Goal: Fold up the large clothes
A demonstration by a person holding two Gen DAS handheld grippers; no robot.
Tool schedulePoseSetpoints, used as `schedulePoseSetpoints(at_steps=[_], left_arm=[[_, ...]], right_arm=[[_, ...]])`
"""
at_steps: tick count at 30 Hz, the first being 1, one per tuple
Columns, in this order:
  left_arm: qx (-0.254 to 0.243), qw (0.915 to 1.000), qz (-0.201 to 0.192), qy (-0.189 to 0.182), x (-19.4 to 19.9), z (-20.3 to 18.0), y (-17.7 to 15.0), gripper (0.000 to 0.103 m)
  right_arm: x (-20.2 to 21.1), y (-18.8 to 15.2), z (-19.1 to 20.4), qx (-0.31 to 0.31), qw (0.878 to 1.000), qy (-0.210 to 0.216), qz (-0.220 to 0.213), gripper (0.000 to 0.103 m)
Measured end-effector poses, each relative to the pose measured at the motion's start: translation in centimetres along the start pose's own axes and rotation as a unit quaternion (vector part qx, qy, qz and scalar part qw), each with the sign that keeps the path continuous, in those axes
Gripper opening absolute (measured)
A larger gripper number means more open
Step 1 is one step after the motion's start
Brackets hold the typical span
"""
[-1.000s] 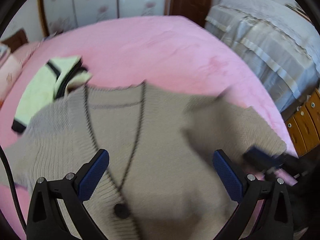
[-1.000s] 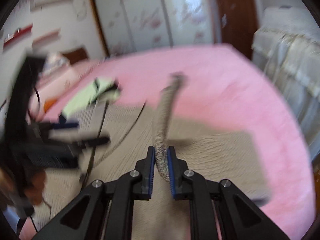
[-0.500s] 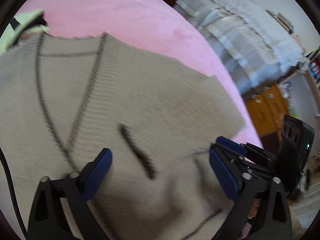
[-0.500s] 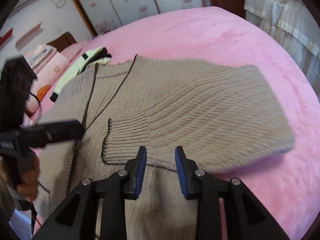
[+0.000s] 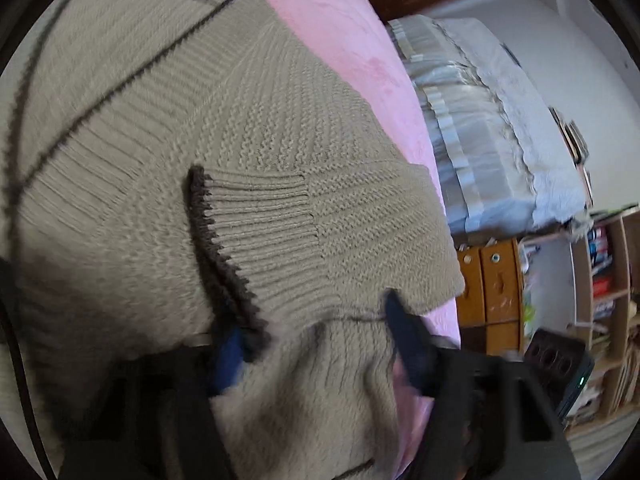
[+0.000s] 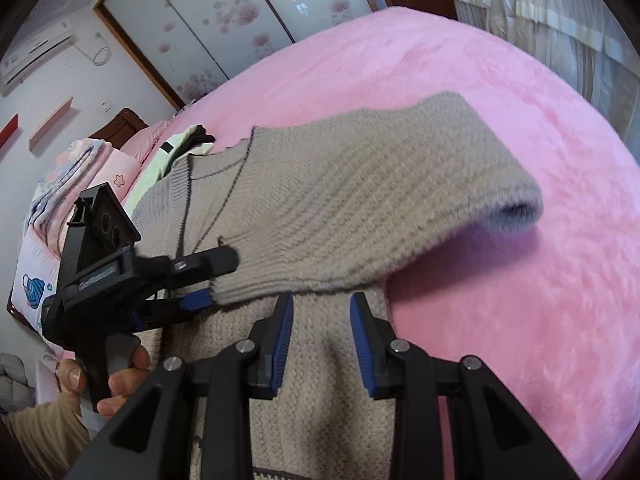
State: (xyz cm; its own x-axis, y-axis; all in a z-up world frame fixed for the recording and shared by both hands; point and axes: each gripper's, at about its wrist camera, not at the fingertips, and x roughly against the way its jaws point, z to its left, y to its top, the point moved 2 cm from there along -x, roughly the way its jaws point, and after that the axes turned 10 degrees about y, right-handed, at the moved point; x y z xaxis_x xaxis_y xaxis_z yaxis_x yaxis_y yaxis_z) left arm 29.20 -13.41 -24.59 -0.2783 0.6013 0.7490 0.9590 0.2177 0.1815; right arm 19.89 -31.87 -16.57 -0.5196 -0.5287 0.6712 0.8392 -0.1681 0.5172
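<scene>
At left of the right wrist frame, the left gripper (image 6: 208, 280) brackets the sleeve cuff (image 6: 236, 284) of the beige cardigan (image 6: 320, 200), jaws apart; whether it pinches is unclear. Lower centre, the right gripper (image 6: 322, 340) hovers open and empty. The sleeve fold looks underway; flattening it seems next. Bare pink blanket (image 6: 520, 300) fills the right.

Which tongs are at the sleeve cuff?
The left tongs, seen side-on in the right wrist view, reaching the folded sleeve's ribbed cuff. The right tongs stand open over the sweater body, holding nothing.
</scene>
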Motion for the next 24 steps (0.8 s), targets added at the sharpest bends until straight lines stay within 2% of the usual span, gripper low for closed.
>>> schedulePoseSetpoints(at_steps=[1, 3, 6, 8, 12, 16, 20, 23, 24], left_arm=[[0.007, 1.0, 0.006, -0.002, -0.7, -0.1, 0.0, 0.004], [0.007, 0.9997, 0.01, 0.02, -1.4, -0.7, -0.1, 0.006], [-0.06, 0.9961, -0.026, 0.059, 0.2, -4.1, 0.8, 0.006], [-0.097, 0.9908, -0.057, 0.075, 2.5, -7.0, 2.3, 0.006], [-0.122, 0.9819, -0.118, 0.085, 7.5, -11.3, 6.4, 0.006], [-0.149, 0.9652, -0.183, 0.113, 12.9, -14.8, 10.6, 0.006], [-0.156, 0.9517, -0.22, 0.146, 16.8, -16.1, 13.6, 0.006], [-0.152, 0.9425, -0.239, 0.177, 19.4, -14.9, 15.6, 0.006], [-0.15, 0.9406, -0.243, 0.184, 20.3, -14.3, 16.1, 0.006]], right_arm=[[-0.1, -0.1, -0.4, -0.001, 1.0, -0.008, 0.002, 0.03], [-0.3, -0.3, -1.0, 0.001, 1.0, -0.023, 0.006, 0.03], [-0.4, -0.5, -2.8, -0.009, 0.999, -0.049, 0.012, 0.03], [-0.5, -0.3, -3.9, -0.026, 0.999, -0.041, 0.011, 0.033], [-0.8, 0.8, -4.7, -0.055, 0.998, -0.031, -0.006, 0.036], [-1.5, 2.7, -4.5, -0.064, 0.997, -0.027, -0.028, 0.036], [-3.0, 4.9, -3.7, -0.05, 0.996, -0.06, -0.038, 0.036], [-4.4, 6.0, -3.7, -0.039, 0.995, -0.086, -0.036, 0.035], [-4.7, 6.2, -3.5, -0.031, 0.995, -0.089, -0.037, 0.027]])
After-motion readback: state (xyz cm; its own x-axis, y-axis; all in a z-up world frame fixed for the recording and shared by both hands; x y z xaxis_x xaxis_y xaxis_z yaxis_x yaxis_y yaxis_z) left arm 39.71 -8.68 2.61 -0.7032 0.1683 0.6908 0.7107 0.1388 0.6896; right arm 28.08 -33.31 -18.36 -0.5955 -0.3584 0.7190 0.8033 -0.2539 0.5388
